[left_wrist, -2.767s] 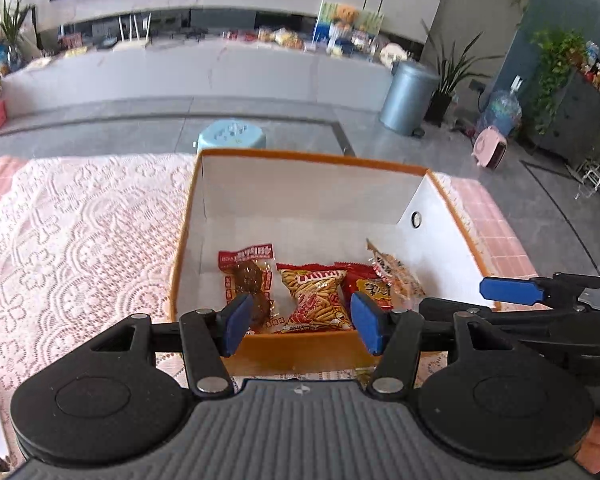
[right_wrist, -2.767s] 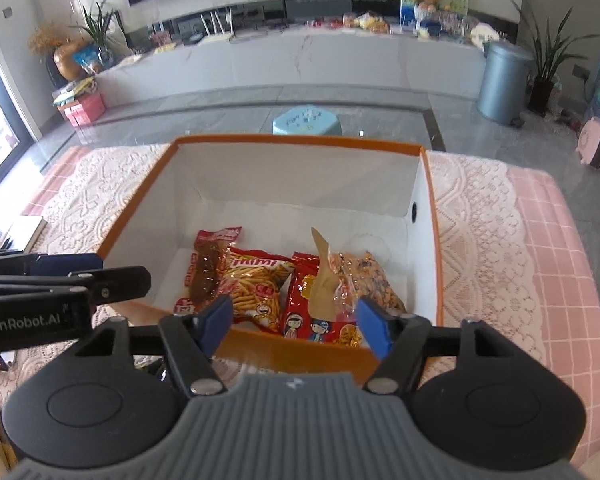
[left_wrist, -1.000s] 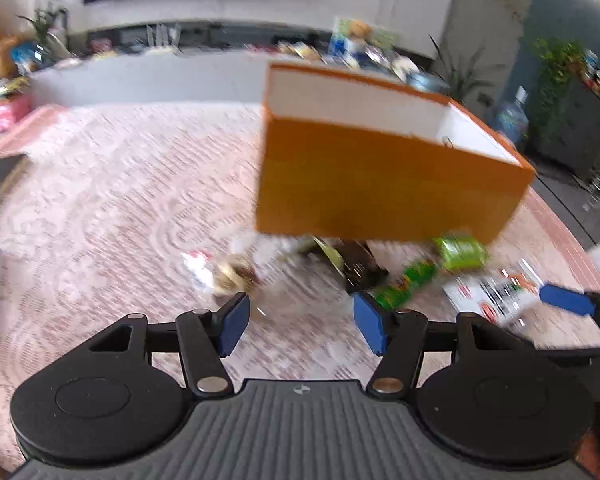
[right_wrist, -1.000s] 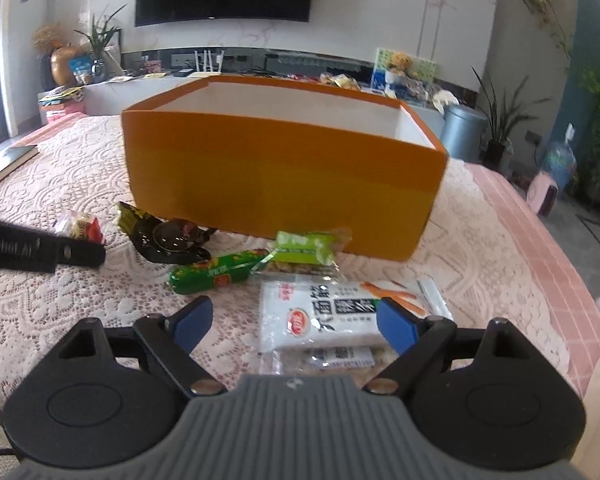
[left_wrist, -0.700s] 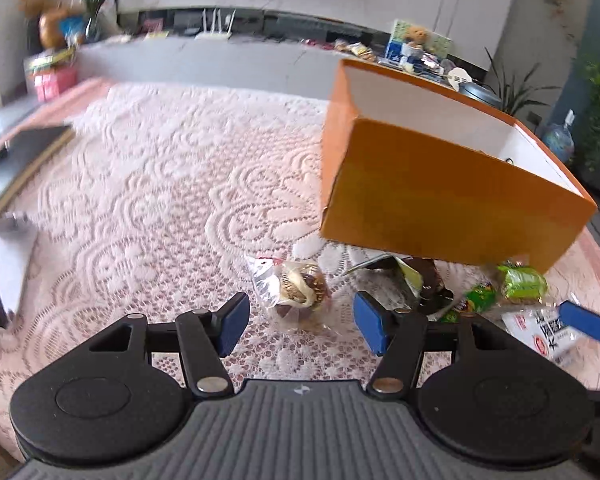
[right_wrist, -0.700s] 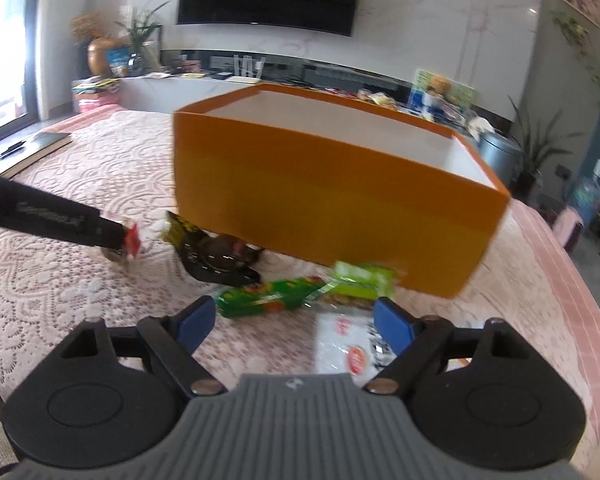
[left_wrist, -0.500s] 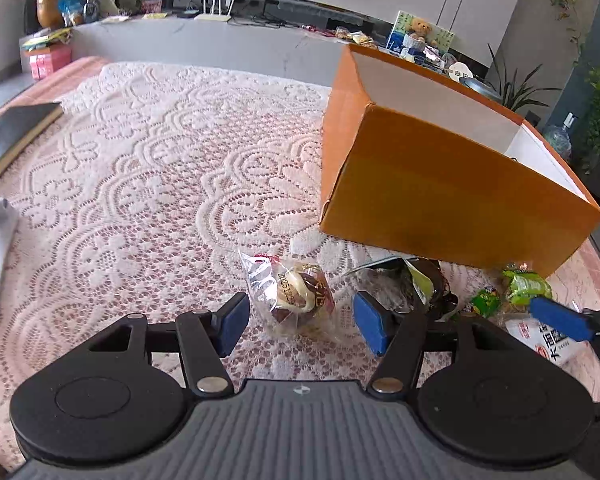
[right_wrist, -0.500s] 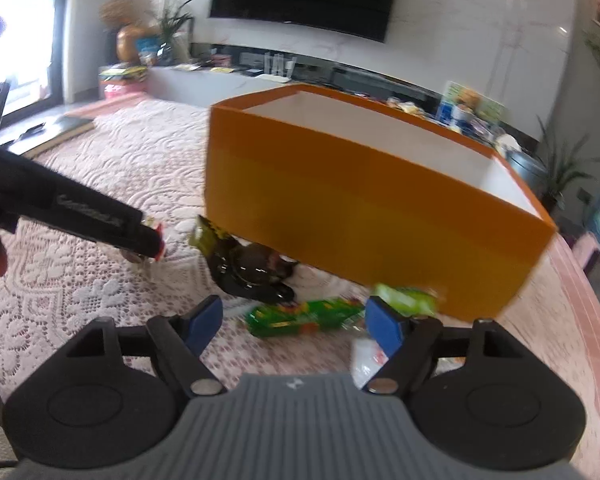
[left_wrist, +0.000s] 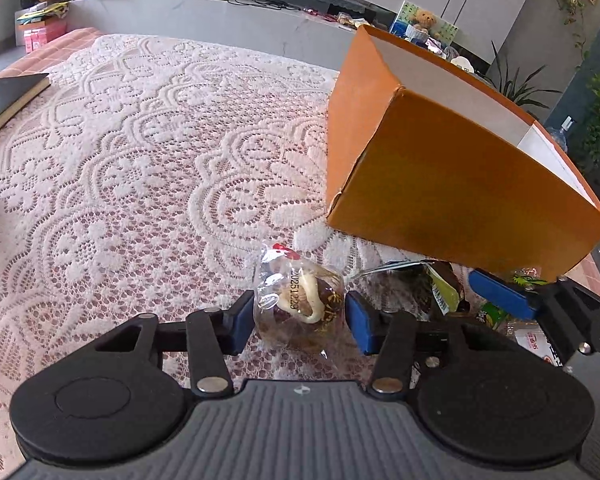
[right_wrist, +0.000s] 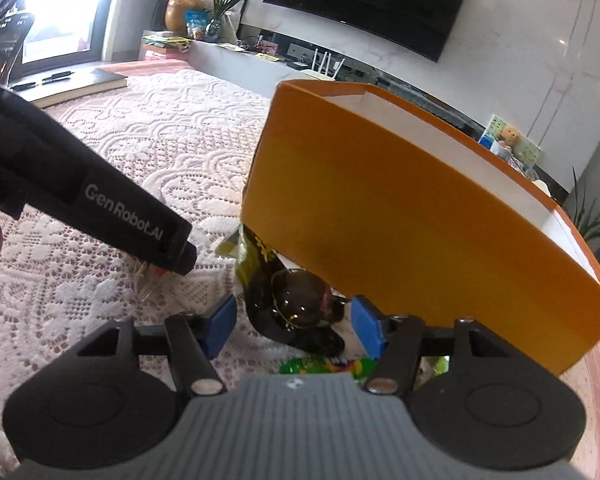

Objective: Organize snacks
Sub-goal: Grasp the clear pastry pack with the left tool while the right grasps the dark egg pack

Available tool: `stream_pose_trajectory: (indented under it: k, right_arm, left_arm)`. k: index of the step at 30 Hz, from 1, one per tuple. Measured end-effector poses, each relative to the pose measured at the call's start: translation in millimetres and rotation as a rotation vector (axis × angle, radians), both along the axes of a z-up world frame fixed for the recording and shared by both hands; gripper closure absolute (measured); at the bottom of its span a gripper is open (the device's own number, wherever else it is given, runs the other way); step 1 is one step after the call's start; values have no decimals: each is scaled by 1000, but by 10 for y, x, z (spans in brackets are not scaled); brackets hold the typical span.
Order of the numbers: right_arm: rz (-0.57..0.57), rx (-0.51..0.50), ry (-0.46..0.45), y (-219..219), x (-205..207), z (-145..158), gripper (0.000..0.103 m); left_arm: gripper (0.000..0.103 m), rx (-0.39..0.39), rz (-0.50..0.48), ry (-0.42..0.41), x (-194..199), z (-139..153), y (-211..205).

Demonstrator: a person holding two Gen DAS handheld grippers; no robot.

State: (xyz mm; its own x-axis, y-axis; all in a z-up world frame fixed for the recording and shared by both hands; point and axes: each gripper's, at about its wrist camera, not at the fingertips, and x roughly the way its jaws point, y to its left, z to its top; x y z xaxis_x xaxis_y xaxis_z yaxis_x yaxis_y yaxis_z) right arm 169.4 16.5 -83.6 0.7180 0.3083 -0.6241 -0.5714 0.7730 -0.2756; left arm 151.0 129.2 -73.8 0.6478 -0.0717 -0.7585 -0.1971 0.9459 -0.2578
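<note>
The left gripper (left_wrist: 300,320) hangs low over the desk, which is covered by a white lace cloth over pink check (left_wrist: 148,152). Its jaws are spread, one blue pad on each side of a clear plastic packet holding a brown and cream snack (left_wrist: 298,304). The packet lies on the cloth between the pads, and whether either pad touches it is hard to tell.

The right gripper (right_wrist: 294,326) also has its jaws apart, flanking a dark glossy snack packet with a yellow-green end (right_wrist: 292,312). This packet lies on the lace right against the near wall of the orange cardboard box with a white inside (right_wrist: 420,220). A green wrapped snack (right_wrist: 320,366) lies just in front of the dark packet, partly hidden by the gripper body.

In the left wrist view the box stands to the right of the clear packet, near it but apart. A white packet with red print (left_wrist: 536,340) shows at the right edge behind the other gripper's blue fingertip. A dark book (right_wrist: 84,80) lies far off on the desk.
</note>
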Motion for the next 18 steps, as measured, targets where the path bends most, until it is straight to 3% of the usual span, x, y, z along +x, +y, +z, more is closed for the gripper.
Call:
stream_pose_trajectory:
  k: [14,18]
  right_arm:
    - [3,-28,-9,119,136,-94,53]
    - [-17,-49,-21,121,84,-88,66]
  left_arm:
    - [57,17,-14,-12,-5,-1,-26]
    - [57,19,-15,-14,-19,3,-29]
